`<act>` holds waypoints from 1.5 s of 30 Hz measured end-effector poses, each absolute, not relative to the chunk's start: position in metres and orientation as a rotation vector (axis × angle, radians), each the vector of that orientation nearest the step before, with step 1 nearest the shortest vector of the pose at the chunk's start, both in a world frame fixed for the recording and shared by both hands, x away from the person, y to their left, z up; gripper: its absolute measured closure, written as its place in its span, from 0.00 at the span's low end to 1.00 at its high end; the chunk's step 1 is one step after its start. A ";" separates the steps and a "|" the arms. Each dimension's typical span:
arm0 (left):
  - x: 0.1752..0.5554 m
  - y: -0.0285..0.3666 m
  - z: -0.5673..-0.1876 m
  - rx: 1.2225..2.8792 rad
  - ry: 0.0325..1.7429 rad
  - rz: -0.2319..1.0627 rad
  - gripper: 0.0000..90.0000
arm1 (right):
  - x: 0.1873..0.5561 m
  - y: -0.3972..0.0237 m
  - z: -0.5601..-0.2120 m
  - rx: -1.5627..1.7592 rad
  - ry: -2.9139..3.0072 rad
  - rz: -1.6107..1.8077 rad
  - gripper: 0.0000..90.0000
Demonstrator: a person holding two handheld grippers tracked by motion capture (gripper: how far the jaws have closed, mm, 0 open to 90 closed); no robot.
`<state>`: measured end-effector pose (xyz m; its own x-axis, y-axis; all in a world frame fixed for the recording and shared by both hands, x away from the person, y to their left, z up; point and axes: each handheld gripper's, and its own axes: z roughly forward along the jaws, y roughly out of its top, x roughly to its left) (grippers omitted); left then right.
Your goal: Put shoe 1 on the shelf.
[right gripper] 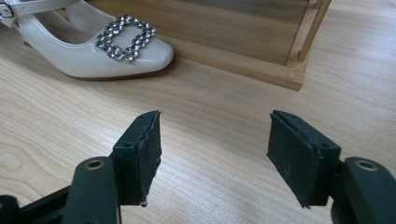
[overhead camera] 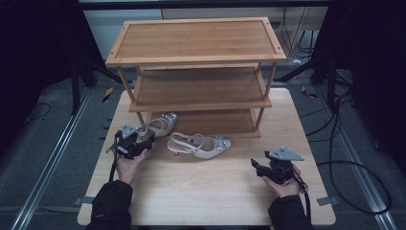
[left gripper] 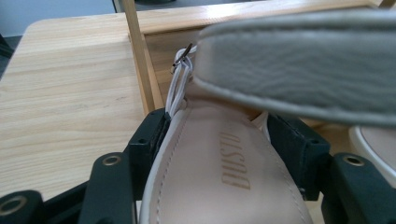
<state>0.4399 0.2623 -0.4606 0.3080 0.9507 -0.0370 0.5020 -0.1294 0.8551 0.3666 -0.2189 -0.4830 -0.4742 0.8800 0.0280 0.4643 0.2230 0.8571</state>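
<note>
Lying between the jaws of the left gripper, the left-hand shoe was the item in hand: a pale slingback pump with a rhinestone buckle on its toe. The left gripper view showed the black pads against both sides of its heel end, so the grip was judged closed on the shoe across its narrow width, probably because that is the part slim and stiff enough for the jaws to span. Whether the sole was resting on the table or just clear of it could not be told.

- Location: at about 9 o'clock from the table's centre, just in front of the rack's lowest shelf.
- Orientation: long axis from heel at 7 o'clock to toe at 1 o'clock, toe towards the shelf rack, which suited sliding it toe-first onto a shelf.

Second shoe: same pattern, on the table just beside the first at its 4 o'clock. Long axis ran 9 to 3 o'clock, buckled toe at 3 o'clock, parallel to the rack's front edge and not gripped.

Right gripper: at 4 o'clock on the table, well apart from both shoes. Jaws stood wide with nothing between them, apparently waiting its turn.

Rack: three wooden shelves at 12 o'clock, all bare.
</note>
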 end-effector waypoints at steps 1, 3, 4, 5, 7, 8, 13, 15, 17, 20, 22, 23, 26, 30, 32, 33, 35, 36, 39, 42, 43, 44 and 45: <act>0.442 0.261 -0.463 1.768 1.316 0.699 0.45 | 0.367 -0.219 -0.483 1.235 2.034 1.173 0.39; 0.445 0.261 -0.467 1.765 1.332 0.703 0.45 | 0.367 -0.219 -0.483 1.237 2.033 1.174 0.39; 0.446 0.261 -0.468 1.758 1.335 0.701 0.45 | 0.367 -0.219 -0.484 1.233 2.033 1.173 0.39; 0.447 0.261 -0.468 1.759 1.340 0.699 0.45 | 0.367 -0.219 -0.484 1.232 2.034 1.172 0.39; 0.448 0.260 -0.468 1.760 1.338 0.704 0.45 | 0.367 -0.218 -0.484 1.231 2.037 1.170 0.39; 0.449 0.257 -0.467 1.765 1.340 0.710 0.45 | 0.367 -0.218 -0.484 1.231 2.038 1.171 0.39; 0.449 0.256 -0.471 1.759 1.360 0.696 0.44 | 0.367 -0.217 -0.485 1.232 2.043 1.171 0.39; 0.449 0.258 -0.473 1.757 1.367 0.678 0.43 | 0.367 -0.217 -0.485 1.230 2.043 1.172 0.39; 0.449 0.262 -0.473 1.763 1.373 0.651 0.42 | 0.367 -0.217 -0.484 1.229 2.042 1.171 0.38; 0.448 0.262 -0.473 1.781 1.355 0.645 0.41 | 0.367 -0.217 -0.484 1.224 2.038 1.168 0.38; 0.447 0.261 -0.473 1.798 1.347 0.647 0.39 | 0.366 -0.217 -0.484 1.225 2.035 1.168 0.37; 0.446 0.261 -0.473 1.806 1.342 0.649 0.38 | 0.367 -0.218 -0.484 1.226 2.032 1.170 0.37; 0.441 0.262 -0.472 1.826 1.318 0.701 0.36 | 0.366 -0.218 -0.484 1.228 2.033 1.168 0.37; 0.430 0.270 -0.464 1.802 1.265 0.692 0.37 | 0.366 -0.218 -0.484 1.224 2.030 1.168 0.37; 0.425 0.273 -0.460 1.802 1.246 0.691 0.37 | 0.366 -0.218 -0.483 1.227 2.029 1.170 0.37; 0.421 0.276 -0.458 1.806 1.234 0.686 0.37 | 0.366 -0.218 -0.483 1.227 2.028 1.170 0.36; 0.413 0.279 -0.457 1.812 1.214 0.686 0.36 | 0.366 -0.218 -0.483 1.223 2.025 1.169 0.36; 0.409 0.280 -0.456 1.825 1.214 0.680 0.36 | 0.366 -0.218 -0.483 1.224 2.023 1.168 0.36; 0.396 0.285 -0.456 1.837 1.189 0.707 0.35 | 0.366 -0.219 -0.483 1.223 2.022 1.166 0.36; 0.385 0.291 -0.457 1.843 1.188 0.721 0.35 | 0.366 -0.218 -0.483 1.220 2.022 1.165 0.36; 0.385 0.291 -0.457 1.843 1.188 0.721 0.35 | 0.366 -0.218 -0.483 1.220 2.022 1.165 0.36; 0.379 0.295 -0.459 1.852 1.193 0.711 0.35 | 0.366 -0.218 -0.483 1.222 2.022 1.164 0.36; 0.377 0.296 -0.460 1.864 1.197 0.705 0.35 | 0.366 -0.219 -0.483 1.222 2.022 1.163 0.36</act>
